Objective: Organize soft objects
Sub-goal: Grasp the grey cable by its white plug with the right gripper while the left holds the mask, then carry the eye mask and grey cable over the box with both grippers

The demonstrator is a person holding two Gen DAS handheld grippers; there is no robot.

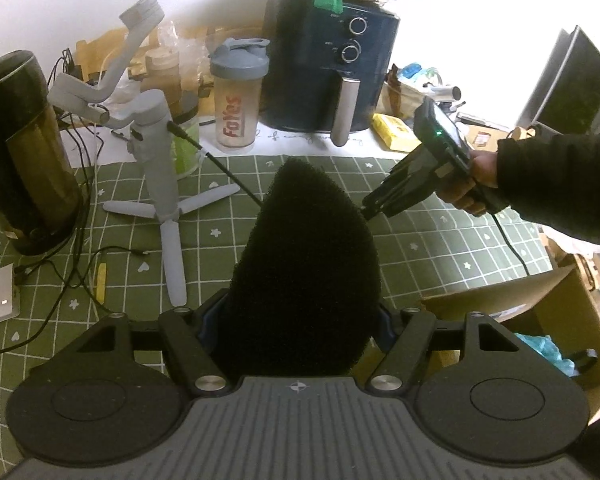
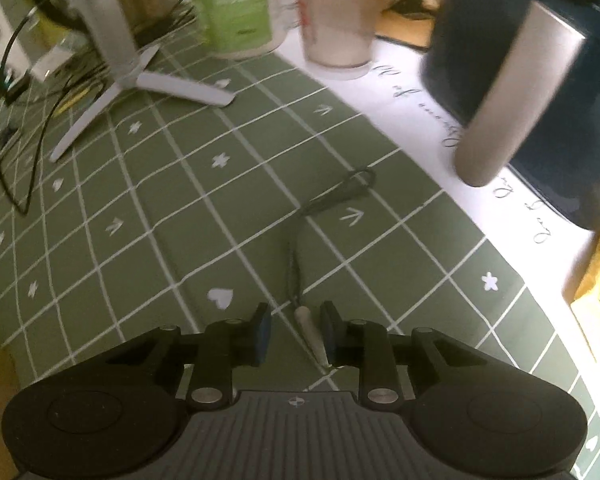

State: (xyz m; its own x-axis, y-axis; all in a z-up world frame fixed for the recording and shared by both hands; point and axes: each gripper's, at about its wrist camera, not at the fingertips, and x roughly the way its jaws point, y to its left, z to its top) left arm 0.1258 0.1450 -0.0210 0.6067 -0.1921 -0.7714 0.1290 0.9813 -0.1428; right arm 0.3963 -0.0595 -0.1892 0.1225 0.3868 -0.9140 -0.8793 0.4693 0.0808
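I hold a gripper in each hand over a green checked surface crowded at its far edge.

My left gripper is clamped on a black sponge, a coarse, open-textured piece that rises from between the fingers toward twelve o'clock and tapers to a rounded tip. It bulges past the pads on both sides, so I judge it light, squashy and springy; a grip low across its wide base, as now, looks secure, though it would likely spring back once let go.

My right gripper points steeply down at the surface. Its jaws stand partly apart, pads touching nothing I can make out. Between them lies a small pale stick-like end with a thin dark cord running from it toward twelve o'clock and ending in a loop near one o'clock. I judge the cord limp and very light, apt to slide out of a loose pinch; the stiffer pale end is the better place to take hold.

In the left view my right hand sits at two o'clock, just beside the sponge's right edge. A grey tripod stands at ten o'clock, a shaker bottle at eleven, a dark air fryer at twelve. A cardboard box sits open at four o'clock, possibly where soft things belong.
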